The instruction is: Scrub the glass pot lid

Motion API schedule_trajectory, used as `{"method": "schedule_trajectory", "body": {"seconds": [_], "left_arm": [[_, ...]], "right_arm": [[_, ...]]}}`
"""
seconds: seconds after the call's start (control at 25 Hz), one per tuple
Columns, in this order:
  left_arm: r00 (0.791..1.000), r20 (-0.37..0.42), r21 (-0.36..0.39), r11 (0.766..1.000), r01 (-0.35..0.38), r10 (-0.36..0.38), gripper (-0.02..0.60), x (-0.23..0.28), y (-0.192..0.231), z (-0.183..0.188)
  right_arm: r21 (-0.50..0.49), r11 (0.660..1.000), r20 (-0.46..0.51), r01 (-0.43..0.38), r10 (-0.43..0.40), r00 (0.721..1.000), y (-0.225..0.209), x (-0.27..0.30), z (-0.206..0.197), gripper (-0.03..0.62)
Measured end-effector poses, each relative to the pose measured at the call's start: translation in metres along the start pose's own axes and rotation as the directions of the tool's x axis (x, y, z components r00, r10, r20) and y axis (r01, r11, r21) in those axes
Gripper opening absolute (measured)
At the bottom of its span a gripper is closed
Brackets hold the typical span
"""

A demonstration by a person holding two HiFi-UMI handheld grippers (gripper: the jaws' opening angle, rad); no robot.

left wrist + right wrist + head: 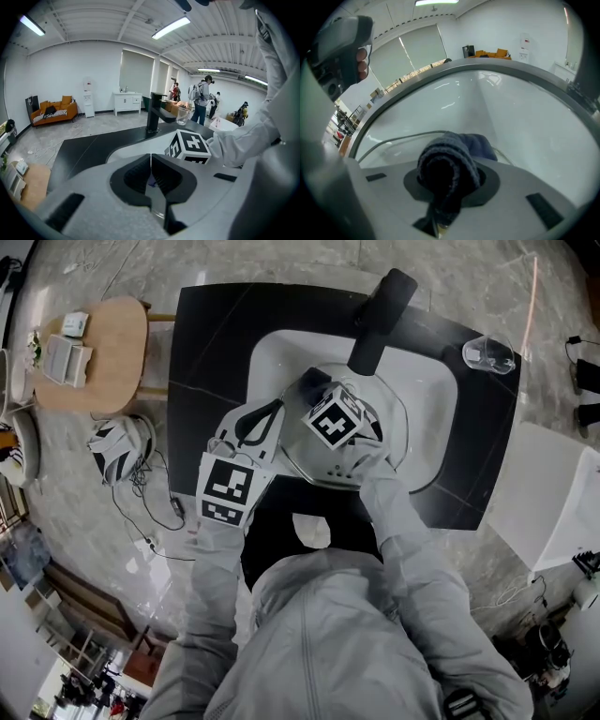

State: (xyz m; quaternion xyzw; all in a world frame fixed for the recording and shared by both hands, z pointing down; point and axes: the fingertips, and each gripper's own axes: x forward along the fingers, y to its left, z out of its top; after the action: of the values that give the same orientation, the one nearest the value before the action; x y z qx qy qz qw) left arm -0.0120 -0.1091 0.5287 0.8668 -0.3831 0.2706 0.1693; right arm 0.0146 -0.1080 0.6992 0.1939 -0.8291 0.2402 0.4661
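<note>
The person stands over the white sink (427,390), and the glass pot lid (392,427) lies inside it, tilted a little, it seems. The left gripper (151,164) has its jaws closed together on the left edge of the lid, so it holds the lid in place. The right gripper (446,185) is clamped on a rolled dark blue cloth (454,154), which presses down on the glass. I think the scrubbing is under way. To do it well, the cloth should go in small circles with even pressure up to the rim, while the left side holds firm, because wet glass can slip out of the thin grip. The black faucet (380,320) reaches over the far side of the sink and can block wide strokes of the right gripper. A drinking glass (487,354) stands on the black counter (216,334) at the far right corner, well apart. A round wooden table (103,371) and sneakers (122,448) are on the floor at the left.
</note>
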Motion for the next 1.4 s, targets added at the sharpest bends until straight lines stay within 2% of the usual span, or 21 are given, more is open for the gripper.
{"method": "schedule_trajectory", "body": {"seconds": [0.24,0.8,1.4], "left_arm": [[1.000,0.006,-0.006,1.000,-0.004,0.004,0.028,-0.002,-0.010,0.000],[1.000,0.022,0.000,1.000,0.015,-0.015,0.028,0.002,-0.035,0.004],[0.999,0.032,0.002,1.000,0.012,-0.012,0.029,-0.002,-0.033,0.012]], "right_arm": [[-0.056,0.997,-0.064,0.056,-0.060,0.996,-0.015,-0.014,-0.024,0.087],[-0.001,0.988,-0.151,0.154,-0.152,0.977,-0.063,-0.053,-0.089,0.087],[-0.003,0.968,-0.208,0.250,-0.245,0.947,-0.082,-0.084,-0.123,0.087]]}}
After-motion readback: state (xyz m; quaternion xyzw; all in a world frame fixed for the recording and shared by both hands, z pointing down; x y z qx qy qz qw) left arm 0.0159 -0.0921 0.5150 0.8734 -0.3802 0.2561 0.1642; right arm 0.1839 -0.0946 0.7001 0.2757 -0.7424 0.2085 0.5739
